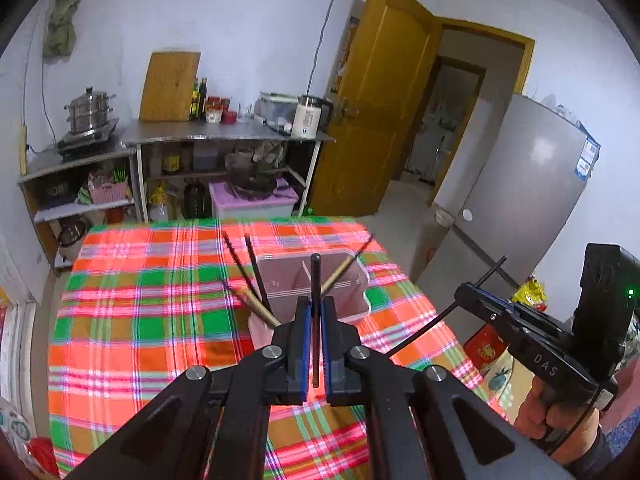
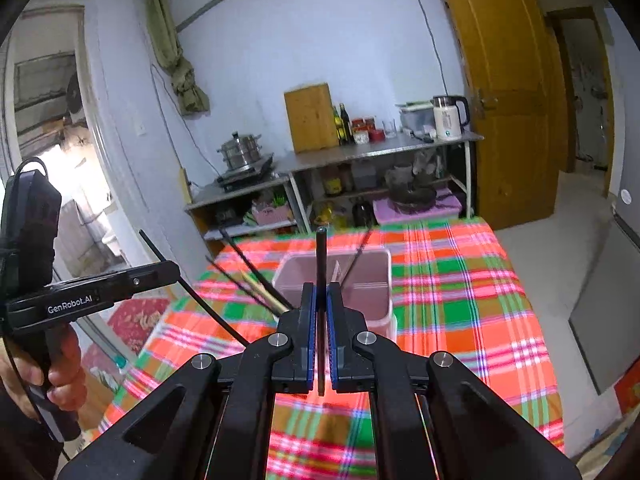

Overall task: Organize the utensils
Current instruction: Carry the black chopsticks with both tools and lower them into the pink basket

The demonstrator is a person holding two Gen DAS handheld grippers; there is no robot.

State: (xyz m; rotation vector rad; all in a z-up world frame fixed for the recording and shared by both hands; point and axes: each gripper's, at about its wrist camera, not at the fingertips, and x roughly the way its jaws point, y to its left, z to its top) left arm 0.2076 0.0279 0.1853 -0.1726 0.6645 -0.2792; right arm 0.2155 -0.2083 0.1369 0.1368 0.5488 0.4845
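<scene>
A pink divided utensil holder (image 1: 352,304) (image 2: 378,280) stands on the plaid tablecloth (image 1: 140,320) (image 2: 460,300). Several chopsticks (image 1: 256,276) (image 2: 256,276) lean out of its left compartment, and one (image 1: 344,268) (image 2: 358,256) leans in the right. My left gripper (image 1: 316,308) is shut on a dark chopstick (image 1: 316,280), held upright in front of the holder. My right gripper (image 2: 321,296) is shut on another dark chopstick (image 2: 321,256), also upright before the holder. Each gripper shows in the other's view, at the right edge (image 1: 480,300) and the left edge (image 2: 160,274).
A steel counter (image 1: 224,134) (image 2: 380,152) with a kettle (image 1: 310,116), bottles and a cutting board lines the far wall. A steamer pot (image 1: 90,110) sits on a stove at left. A wooden door (image 1: 384,100) stands open; a grey fridge (image 1: 520,200) is at right.
</scene>
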